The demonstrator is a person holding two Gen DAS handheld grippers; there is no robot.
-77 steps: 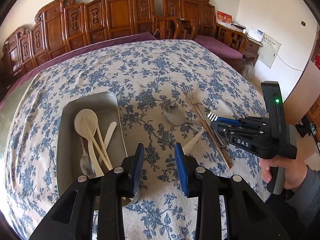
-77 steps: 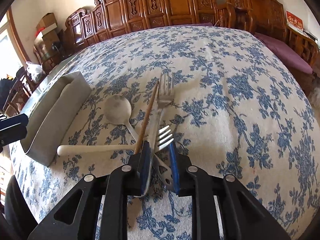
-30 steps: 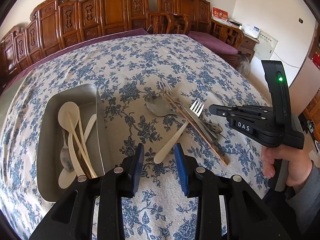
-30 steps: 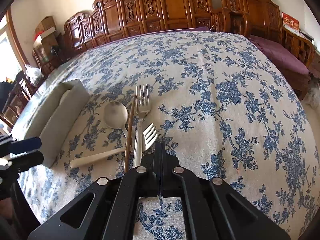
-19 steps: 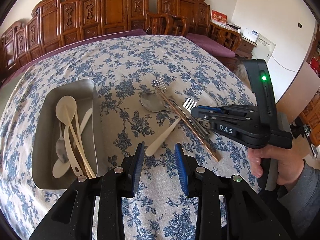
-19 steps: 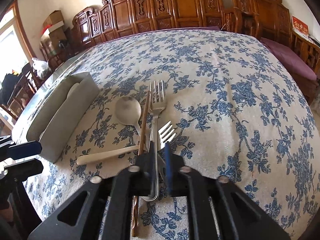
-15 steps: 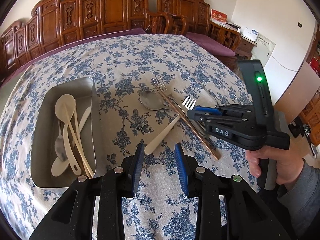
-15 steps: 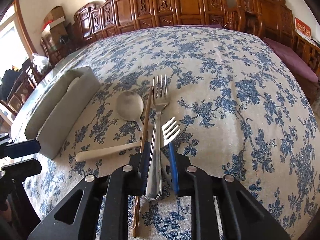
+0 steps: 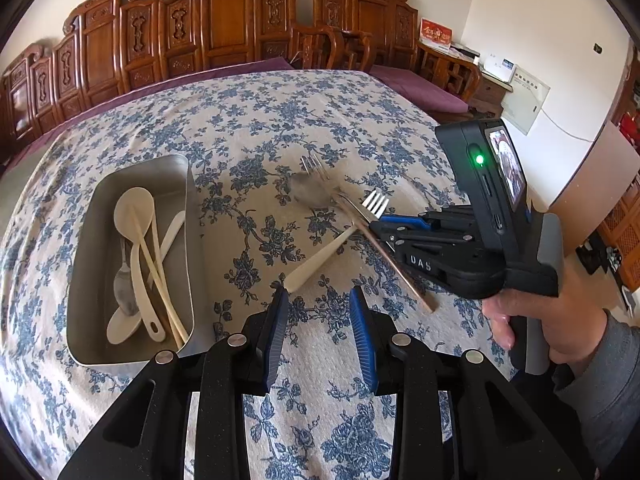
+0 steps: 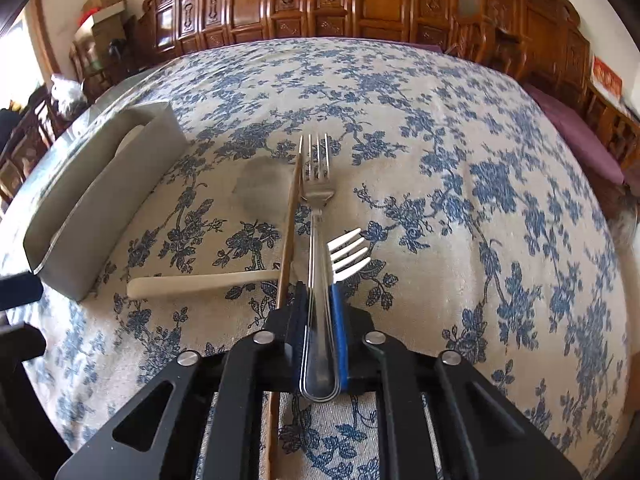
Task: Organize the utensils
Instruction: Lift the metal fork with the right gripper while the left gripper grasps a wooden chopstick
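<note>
A steel fork [image 10: 318, 200] lies on the floral tablecloth with its handle between the blue pads of my right gripper [image 10: 319, 292]. The jaws are closing and the pads press on that handle. Beside it lie a brown chopstick [image 10: 290, 220], a white plastic fork [image 10: 348, 254] and a steel spoon [image 10: 260, 192], all crossing one another. From the left wrist view, the right gripper [image 9: 376, 224] sits low over this pile. My left gripper [image 9: 320, 304] hovers open and empty above the cloth, right of the metal tray [image 9: 192, 240].
The tray [image 10: 100, 192] holds white spoons, pale chopsticks and a steel spoon [image 9: 122, 288]. A person's hand [image 9: 540, 320] grips the right tool. Carved wooden chairs [image 9: 224, 20] line the far side of the table.
My right gripper went from fully shut to open, dropped over the steel fork's handle and has closed in on it. The left gripper stayed open and nearly still.
</note>
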